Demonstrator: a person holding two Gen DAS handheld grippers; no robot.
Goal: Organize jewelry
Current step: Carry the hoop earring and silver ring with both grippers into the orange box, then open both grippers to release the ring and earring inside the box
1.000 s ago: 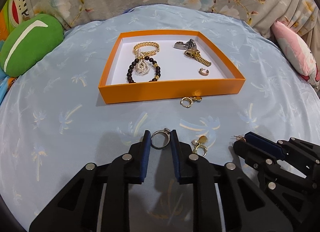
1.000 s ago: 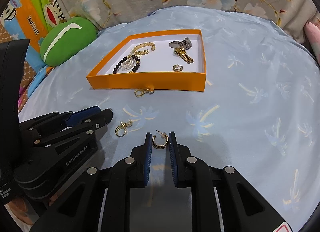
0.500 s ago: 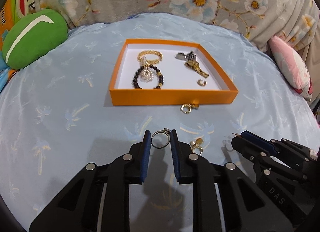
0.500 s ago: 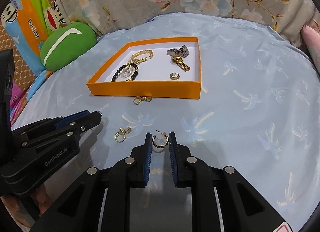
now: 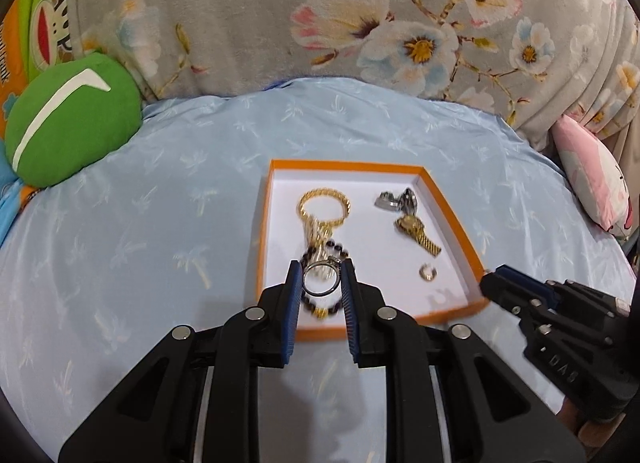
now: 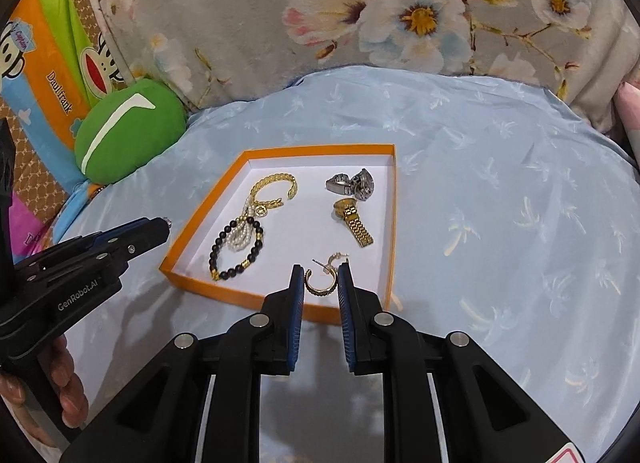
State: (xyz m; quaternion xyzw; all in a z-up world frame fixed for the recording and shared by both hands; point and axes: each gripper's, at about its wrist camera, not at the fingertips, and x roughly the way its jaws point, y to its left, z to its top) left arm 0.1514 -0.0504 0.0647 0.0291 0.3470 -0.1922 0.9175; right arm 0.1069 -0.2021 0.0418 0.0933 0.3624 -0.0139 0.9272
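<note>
An orange tray [image 5: 348, 164] [image 6: 320, 149] with a white floor lies on the blue sheet. It holds a gold chain bracelet [image 5: 324, 205] [image 6: 276, 183], a black bead bracelet [image 6: 236, 247], a silver watch [image 5: 396, 199] [image 6: 352, 183], a gold watch [image 5: 418, 233] [image 6: 354, 221] and a small gold ring [image 5: 427, 272]. My left gripper [image 5: 321, 281] is shut on a silver ring [image 5: 320, 282], held over the tray's near left part. My right gripper [image 6: 321, 281] is shut on a gold hoop earring [image 6: 320, 282] above the tray's near right corner.
A green cushion [image 5: 68, 123] [image 6: 128, 127] rests at the left edge of the bed. A floral blanket [image 5: 360, 23] runs along the back, and a pink pillow [image 5: 592, 183] lies at the right. A hand [image 6: 60, 391] grips the left tool's handle.
Both grippers have risen and travelled forward from the bare sheet to above the tray, each carrying its piece. The loose earrings on the sheet have dropped out of sight.
</note>
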